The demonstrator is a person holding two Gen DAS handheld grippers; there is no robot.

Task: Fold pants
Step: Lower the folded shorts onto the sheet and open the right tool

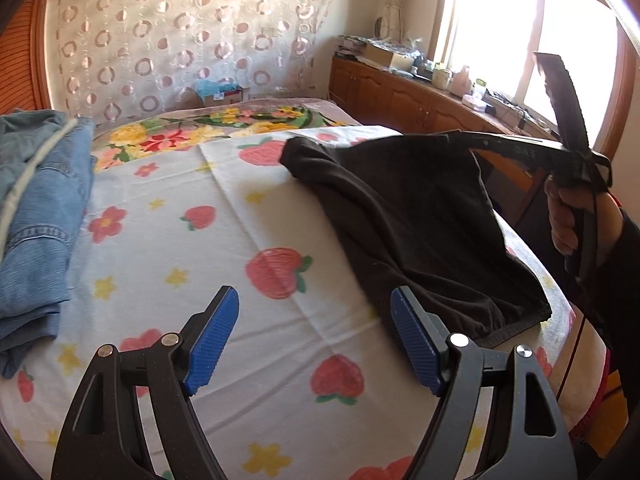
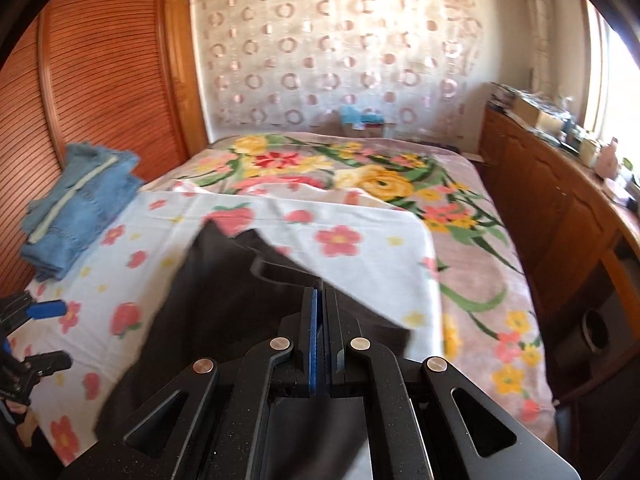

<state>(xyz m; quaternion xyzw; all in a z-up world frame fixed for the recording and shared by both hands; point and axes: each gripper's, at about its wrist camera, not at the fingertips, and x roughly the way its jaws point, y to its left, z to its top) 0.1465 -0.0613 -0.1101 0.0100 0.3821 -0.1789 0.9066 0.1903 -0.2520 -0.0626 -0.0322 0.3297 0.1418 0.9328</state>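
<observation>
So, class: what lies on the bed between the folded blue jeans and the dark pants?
Only bare strawberry-print sheet separates the folded blue jeans from the dark pants; the left wrist view shows it best.

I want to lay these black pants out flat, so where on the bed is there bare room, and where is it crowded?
Free: the strawberry sheet between the folded jeans and the black pants, and the floral blanket beyond the sheet, towards the curtain. Crowded: the jeans pile at the sheet's wardrobe-side edge, and the window side, where the right gripper holds the pants up.
</observation>
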